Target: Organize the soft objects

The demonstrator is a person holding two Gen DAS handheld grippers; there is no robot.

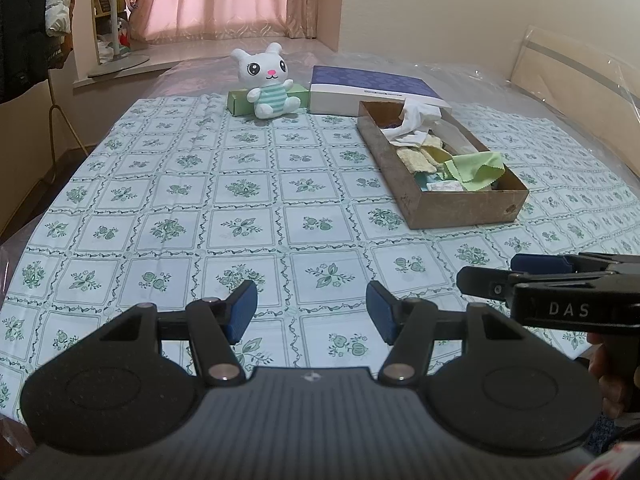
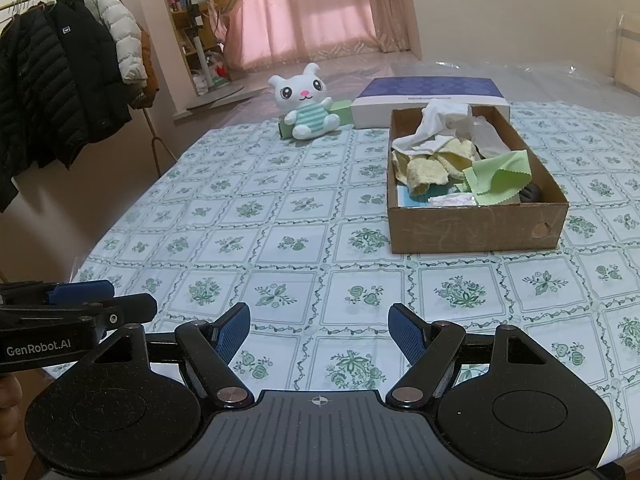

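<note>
A brown cardboard box (image 1: 464, 212) (image 2: 472, 230) sits on the right of the floral tablecloth, filled with soft things: a white cloth (image 2: 436, 122), yellow towelling pieces (image 2: 426, 172) and a light green cloth (image 1: 476, 170) (image 2: 500, 178). A white plush rabbit (image 1: 268, 82) (image 2: 306, 106) in a striped top sits at the far side, leaning on a small green box (image 1: 240, 102). My left gripper (image 1: 312, 306) hovers open over the near cloth with nothing between its fingers. My right gripper (image 2: 319, 330) is likewise open and empty, well short of the box.
A blue and white flat box (image 1: 372, 90) (image 2: 430, 98) lies behind the cardboard box. Clear plastic sheeting covers the bed beyond the cloth. A coat rack with dark jackets (image 2: 48, 96) stands at the left. Each gripper shows at the edge of the other's view.
</note>
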